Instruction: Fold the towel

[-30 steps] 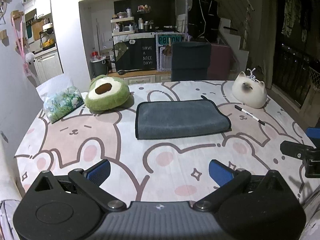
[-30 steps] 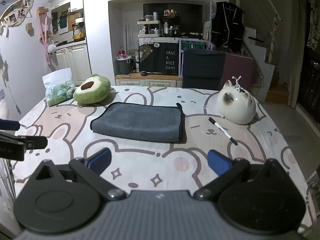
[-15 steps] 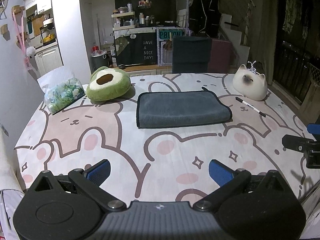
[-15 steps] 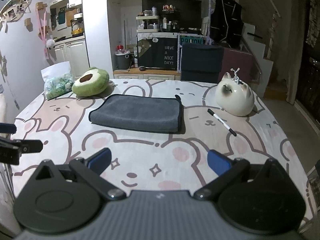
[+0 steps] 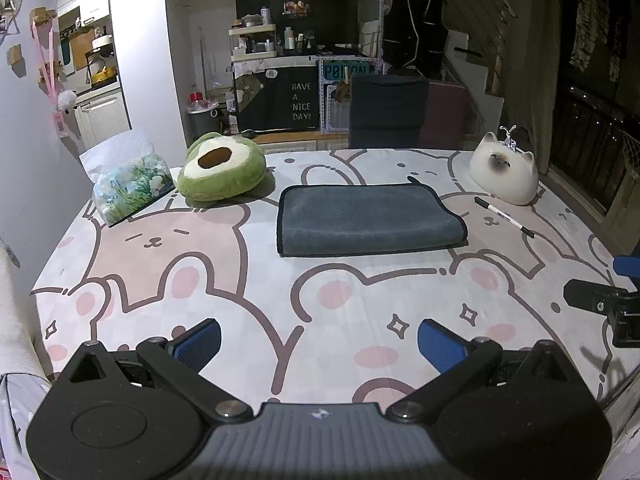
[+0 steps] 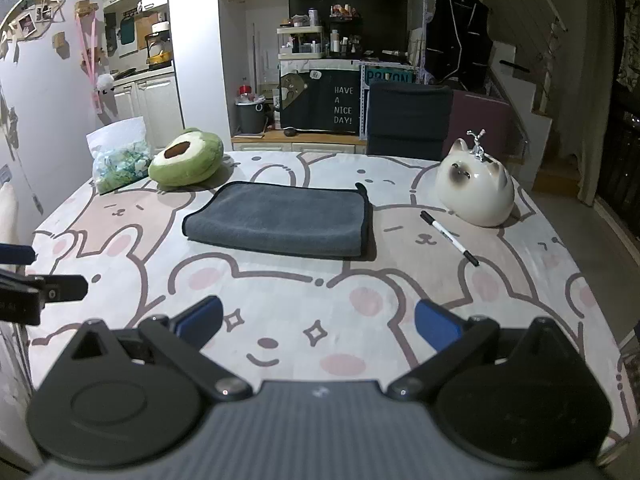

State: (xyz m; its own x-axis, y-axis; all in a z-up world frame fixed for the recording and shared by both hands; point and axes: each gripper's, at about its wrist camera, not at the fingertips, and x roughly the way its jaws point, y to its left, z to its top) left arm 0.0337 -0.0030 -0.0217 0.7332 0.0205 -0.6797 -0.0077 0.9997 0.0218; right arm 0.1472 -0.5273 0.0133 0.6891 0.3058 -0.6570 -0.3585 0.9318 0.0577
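Both grippers, left [image 5: 318, 344] and right [image 6: 318, 320], wide, empty | towel [image 5: 370, 218] folded, well ahead | risk: pinching one layer only; sweeping pen [image 5: 504, 217] nearby

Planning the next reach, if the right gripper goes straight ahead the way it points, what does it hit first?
Probably the gray towel. The right gripper is open, with only bare tablecloth between; its height is unclear.
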